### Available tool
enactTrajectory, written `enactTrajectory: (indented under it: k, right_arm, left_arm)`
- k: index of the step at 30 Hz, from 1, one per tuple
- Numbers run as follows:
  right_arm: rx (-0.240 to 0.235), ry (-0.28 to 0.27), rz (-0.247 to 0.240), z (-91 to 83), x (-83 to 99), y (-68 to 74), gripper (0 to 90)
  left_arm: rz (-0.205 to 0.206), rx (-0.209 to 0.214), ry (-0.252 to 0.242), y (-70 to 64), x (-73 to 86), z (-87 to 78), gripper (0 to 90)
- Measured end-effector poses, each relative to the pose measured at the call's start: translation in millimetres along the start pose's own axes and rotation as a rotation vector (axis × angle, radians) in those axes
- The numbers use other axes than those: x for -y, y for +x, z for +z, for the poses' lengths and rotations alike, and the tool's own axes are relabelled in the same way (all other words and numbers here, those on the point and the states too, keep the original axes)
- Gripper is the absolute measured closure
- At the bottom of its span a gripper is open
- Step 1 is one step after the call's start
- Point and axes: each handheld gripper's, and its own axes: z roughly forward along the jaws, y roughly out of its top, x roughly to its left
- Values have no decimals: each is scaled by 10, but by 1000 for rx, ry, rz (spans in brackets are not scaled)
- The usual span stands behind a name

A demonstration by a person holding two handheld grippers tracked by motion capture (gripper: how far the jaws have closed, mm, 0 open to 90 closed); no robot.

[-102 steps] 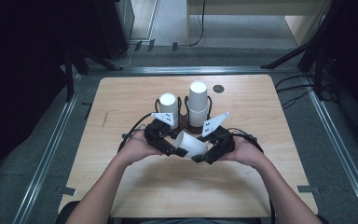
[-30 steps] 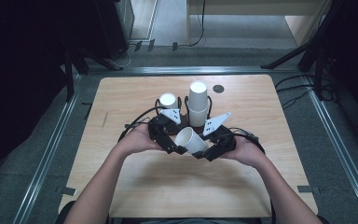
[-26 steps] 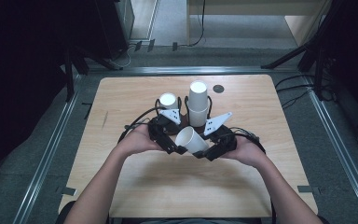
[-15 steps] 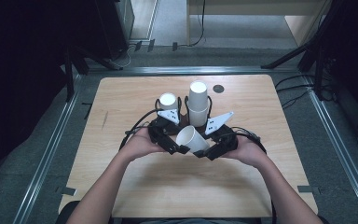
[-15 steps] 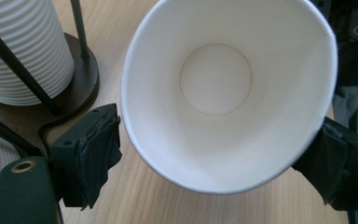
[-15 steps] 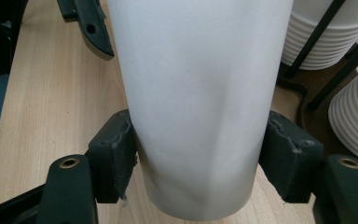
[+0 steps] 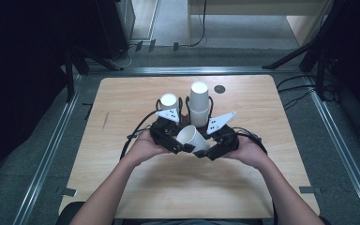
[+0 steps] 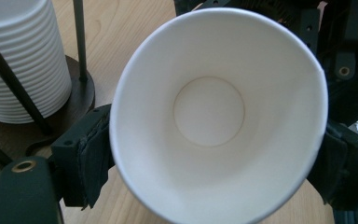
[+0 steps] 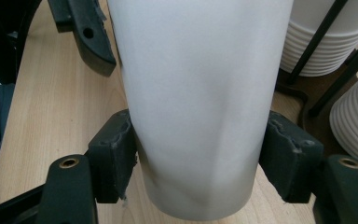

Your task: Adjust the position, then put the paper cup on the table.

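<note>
Both grippers are clamped on one white paper cup (image 7: 193, 138), held above the table (image 7: 122, 98) in front of the person. Left gripper (image 7: 168, 139) squeezes it near the rim, where the mouth looks slightly pressed oval; right gripper (image 7: 217, 145) presses its pads (image 9: 113, 161) on the lower wall. Just behind stand two cup stacks (image 7: 199, 104) in a dark wire holder (image 8: 81, 88).

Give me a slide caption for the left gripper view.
Left gripper clamps a white paper cup by its sides, its open mouth facing the camera, beside a stack of white paper cups in a black wire rack.
</note>
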Motion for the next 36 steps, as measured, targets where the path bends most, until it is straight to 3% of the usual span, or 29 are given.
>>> enactTrajectory:
  k: [6,12,16,21,26,30,36]
  right_arm:
    - [-27,-19,9,8,-9,1,331]
    - [-34,-1,25,22,-8,-2,329]
    - [-24,15,23,40,-9,11,316]
    - [-3,35,-2,62,-1,59,218]
    - [8,36,29,43,24,51,214]
    - [-1,43,27,34,52,47,212]
    - [23,56,26,37,104,62,212]
  left_arm:
    - [-13,25,-2,0,6,26,196]
    - [-25,17,15,0,11,29,233]
    - [-8,3,28,-13,10,29,245]
    - [-17,-6,24,12,14,-21,247]
    - [-7,-19,32,24,20,-61,247]
    - [24,-24,64,14,31,-64,246]
    - [28,-45,98,26,46,-63,246]
